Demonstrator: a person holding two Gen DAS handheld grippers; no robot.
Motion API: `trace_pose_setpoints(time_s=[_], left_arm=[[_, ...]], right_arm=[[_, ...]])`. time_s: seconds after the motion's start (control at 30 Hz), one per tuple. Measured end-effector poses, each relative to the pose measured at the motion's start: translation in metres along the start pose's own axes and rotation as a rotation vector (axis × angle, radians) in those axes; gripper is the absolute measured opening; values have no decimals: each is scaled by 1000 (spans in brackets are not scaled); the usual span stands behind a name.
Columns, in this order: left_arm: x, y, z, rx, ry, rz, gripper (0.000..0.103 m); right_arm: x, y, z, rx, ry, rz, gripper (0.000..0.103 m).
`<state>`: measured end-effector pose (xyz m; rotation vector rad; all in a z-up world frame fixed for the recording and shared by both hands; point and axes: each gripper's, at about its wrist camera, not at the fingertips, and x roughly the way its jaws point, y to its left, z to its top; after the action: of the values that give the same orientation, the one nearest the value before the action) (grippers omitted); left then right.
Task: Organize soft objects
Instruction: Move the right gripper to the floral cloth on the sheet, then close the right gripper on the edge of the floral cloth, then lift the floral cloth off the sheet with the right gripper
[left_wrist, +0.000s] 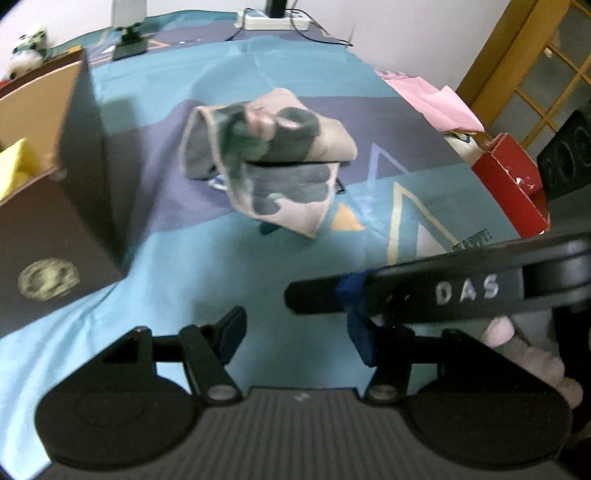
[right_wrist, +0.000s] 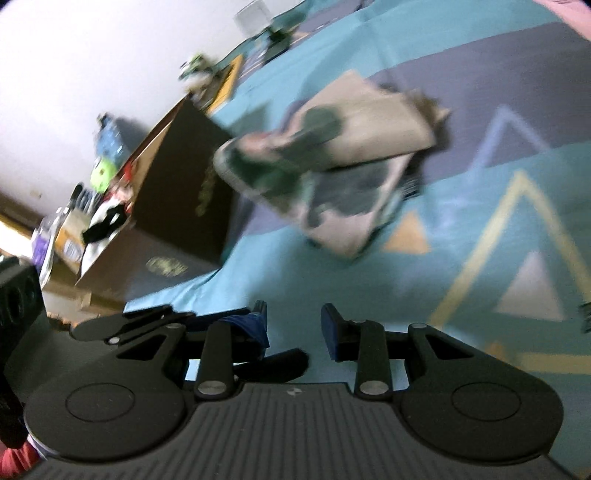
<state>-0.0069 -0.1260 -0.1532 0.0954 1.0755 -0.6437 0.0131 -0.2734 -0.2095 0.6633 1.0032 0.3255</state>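
Note:
A folded cloth (left_wrist: 266, 158), pale pink with grey-green patches, lies on the teal patterned bedspread (left_wrist: 221, 258), right of a dark cardboard box (left_wrist: 77, 177). My left gripper (left_wrist: 297, 336) hovers near the cloth's front side, open with nothing between its pads. From the right, one black finger (left_wrist: 406, 295) of the right gripper crosses just above it. In the right wrist view the cloth (right_wrist: 332, 166) lies ahead and the box (right_wrist: 184, 192) stands to its left. My right gripper (right_wrist: 295, 328) shows a narrow gap with only bedspread (right_wrist: 369, 288) behind it.
The box holds a yellow soft item (left_wrist: 14, 166), and a plush toy (left_wrist: 29, 48) sits behind it. A red box (left_wrist: 509, 184) and pink paper (left_wrist: 432, 99) line the right edge. A power strip (left_wrist: 273, 22) and a lamp stand (left_wrist: 129, 40) are at the far end.

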Motion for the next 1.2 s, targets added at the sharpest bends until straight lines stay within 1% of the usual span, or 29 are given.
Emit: trace_pose_setpoints(time_s=[0.1,0.2,0.33,0.4,0.5,0.6,0.7,0.77,0.83,0.9,0.93,0.97,1.0,1.03,1.13,1.2], left_arm=[[9,-4,6,6,-11,7,58],[17,-6,15,8,-29,10,58],[30,-7,23,16,-34,22,58],[35,-7,28,28,-45,48,58],[35,-9,39,64,-89,90,58],[36,-9,54,98,-132,108,58],[42,-7,73,118,-168,148,58],[42,-6,87,119,-197,148,58],[39,-3,97,113,-225,126,59],[40,1,108,109,-229,114,60],[43,3,113,100,-227,120,59],[47,5,116,89,-223,122,50],[51,7,118,76,-216,123,44],[55,10,120,65,-203,120,33],[61,17,122,23,-186,121,23],[58,22,120,-1,-198,116,17]], right_arm=[[-13,-20,8,8,-45,-39,16],[-16,-33,17,17,-79,-84,16],[-13,-44,32,12,-104,-105,16],[-11,-44,40,-6,-126,-111,16],[-5,-43,52,-23,-142,-101,16],[2,-43,68,-42,-153,-100,16],[6,-41,84,-42,-175,-66,16],[7,-42,94,-31,-190,-35,16],[9,-45,103,-10,-188,-25,16],[13,-50,107,25,-176,-10,16],[17,-54,110,50,-167,1,16],[21,-54,114,69,-161,11,17],[21,-57,114,83,-160,20,17],[22,-59,114,96,-161,28,17],[16,-65,114,118,-191,51,17],[12,-67,115,124,-217,49,17]])
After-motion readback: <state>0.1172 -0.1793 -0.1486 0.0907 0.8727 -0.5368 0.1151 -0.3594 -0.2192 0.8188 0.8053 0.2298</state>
